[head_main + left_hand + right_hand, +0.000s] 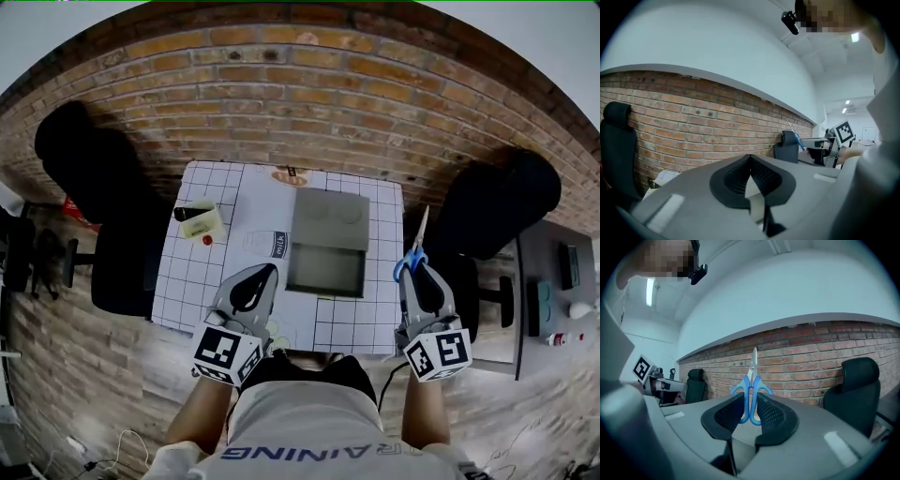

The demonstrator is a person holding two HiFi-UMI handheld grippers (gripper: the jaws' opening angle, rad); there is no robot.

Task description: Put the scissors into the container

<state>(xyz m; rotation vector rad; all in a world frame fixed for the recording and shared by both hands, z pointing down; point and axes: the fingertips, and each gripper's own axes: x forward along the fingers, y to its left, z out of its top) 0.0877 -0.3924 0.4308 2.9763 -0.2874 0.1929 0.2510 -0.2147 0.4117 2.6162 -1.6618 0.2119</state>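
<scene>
My right gripper is shut on blue-handled scissors, held over the table's right edge with the blades pointing away from me. In the right gripper view the scissors stand upright, with their handles pinched between the jaws of the right gripper. The grey open container sits mid-table, to the left of the scissors. My left gripper hovers over the near table edge, left of the container. Seen in its own view, the left gripper has its jaws together with nothing in them.
A white grid mat covers the table. At its left are a pale box, a small red thing and a milk carton. Black chairs flank the table. A grey side table stands at right.
</scene>
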